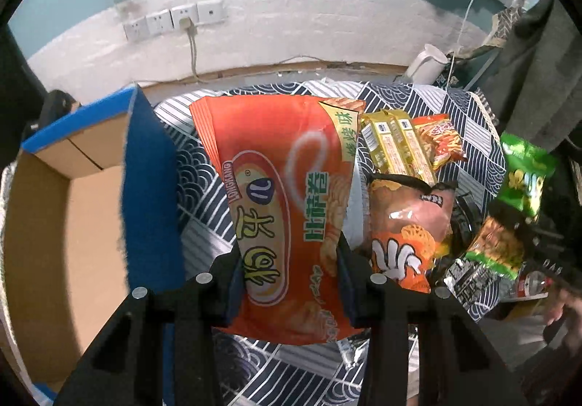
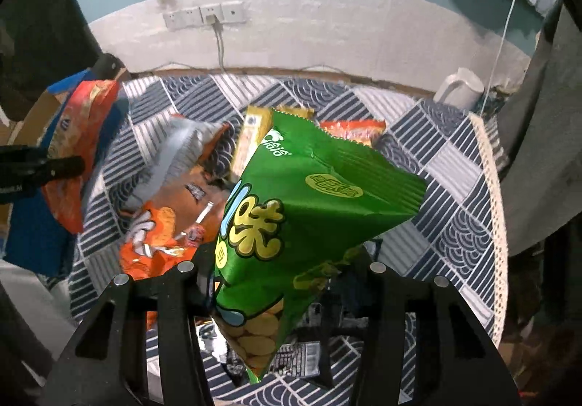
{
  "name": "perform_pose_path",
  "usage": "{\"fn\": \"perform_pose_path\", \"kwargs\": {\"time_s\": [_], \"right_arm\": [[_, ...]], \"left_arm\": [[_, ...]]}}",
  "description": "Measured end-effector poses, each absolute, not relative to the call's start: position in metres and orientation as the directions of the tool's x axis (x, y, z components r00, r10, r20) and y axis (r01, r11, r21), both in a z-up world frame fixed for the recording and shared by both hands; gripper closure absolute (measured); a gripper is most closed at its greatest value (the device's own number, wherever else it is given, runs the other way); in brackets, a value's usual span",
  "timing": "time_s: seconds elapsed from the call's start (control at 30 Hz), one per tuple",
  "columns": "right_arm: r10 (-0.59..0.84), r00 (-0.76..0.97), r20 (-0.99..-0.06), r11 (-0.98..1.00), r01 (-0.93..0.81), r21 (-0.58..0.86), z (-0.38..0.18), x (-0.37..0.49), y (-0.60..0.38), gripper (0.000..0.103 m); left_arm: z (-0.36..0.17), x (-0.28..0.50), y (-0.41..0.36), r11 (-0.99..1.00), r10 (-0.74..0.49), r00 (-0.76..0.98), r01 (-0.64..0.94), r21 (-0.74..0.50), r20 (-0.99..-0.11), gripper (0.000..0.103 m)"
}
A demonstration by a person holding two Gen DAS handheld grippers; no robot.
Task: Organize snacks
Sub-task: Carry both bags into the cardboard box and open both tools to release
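Note:
My left gripper is shut on a large orange snack bag and holds it above the patterned cloth, beside a blue cardboard box on the left. My right gripper is shut on a green snack bag, lifted above the table. The green bag also shows at the right of the left wrist view. The orange bag shows at the left of the right wrist view.
On the blue-and-white patterned cloth lie a brown-orange chip bag, yellow biscuit packs and a small red noodle pack. A white jug stands at the back right. Wall sockets are behind.

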State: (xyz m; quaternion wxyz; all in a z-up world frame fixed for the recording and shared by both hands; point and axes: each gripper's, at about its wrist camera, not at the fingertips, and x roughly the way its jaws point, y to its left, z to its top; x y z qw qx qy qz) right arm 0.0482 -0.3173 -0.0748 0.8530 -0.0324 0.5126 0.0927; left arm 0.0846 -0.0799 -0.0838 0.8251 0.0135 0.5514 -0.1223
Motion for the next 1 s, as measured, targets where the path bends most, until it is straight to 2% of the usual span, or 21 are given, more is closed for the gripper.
{"fn": "perform_pose_path", "kwargs": {"time_s": [0.43,1.0], "right_arm": [[0.186,0.513,-0.838,0.961,-0.274,0.045,-0.025,0.028,-0.293,0.053],[0.260,0.505,-0.823,0.918,-0.393,0.049,-0.001,0.032,-0.221,0.053]], "left_arm": [[-0.042,0.051,-0.055,0.970,-0.144,0.463,0.241,-0.032,-0.875,0.060],[-0.015,0.024,-0.001,0.979,-0.104,0.540,0.202,0.009,-0.835,0.059]]}}
